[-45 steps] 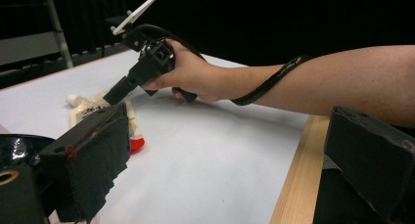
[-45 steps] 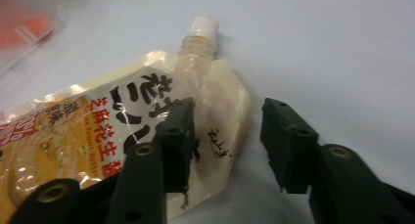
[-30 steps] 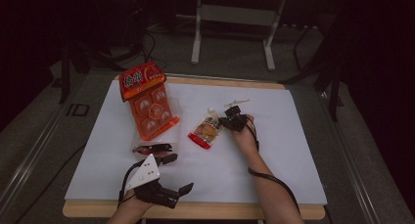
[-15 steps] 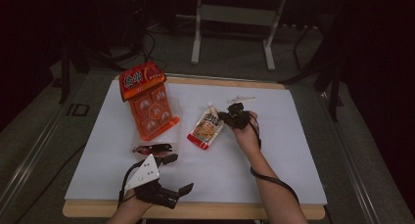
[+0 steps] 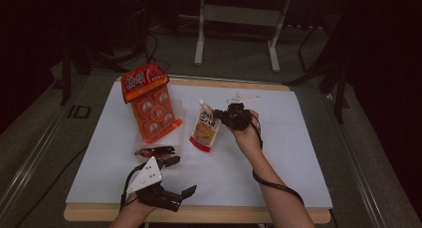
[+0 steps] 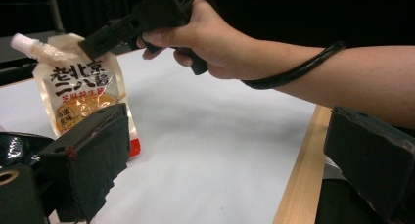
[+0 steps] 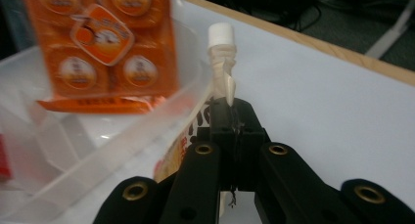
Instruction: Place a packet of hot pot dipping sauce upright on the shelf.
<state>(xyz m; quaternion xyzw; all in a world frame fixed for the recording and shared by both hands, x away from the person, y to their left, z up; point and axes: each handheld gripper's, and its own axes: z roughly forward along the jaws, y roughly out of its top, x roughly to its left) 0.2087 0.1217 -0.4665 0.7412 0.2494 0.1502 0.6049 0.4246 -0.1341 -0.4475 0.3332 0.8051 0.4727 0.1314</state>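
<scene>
A cream and orange spout pouch (image 5: 203, 130) with a white cap (image 7: 220, 35) stands tilted at the table's middle, next to a clear plastic tray (image 7: 122, 145). My right gripper (image 5: 222, 116) is shut on the pouch's upper edge just below the spout, its jaws pressed together there (image 7: 233, 111). In the left gripper view the pouch (image 6: 78, 89) hangs from that gripper's jaw tip. My left gripper (image 5: 180, 177) rests near the table's front edge, open and holding nothing, its jaws wide apart (image 6: 230, 150).
An orange multi-pack snack package (image 5: 152, 106) leans in the clear tray (image 5: 175, 138), with a dark red packet (image 5: 154, 151) at the tray's near end. The white table top (image 5: 283, 148) has a wooden front edge (image 6: 293, 185). A metal stand (image 5: 239, 19) is behind.
The right gripper has carried the pouch away from the person and a little left, closer to the tray, and raised its spout end. The left gripper has stayed put.
</scene>
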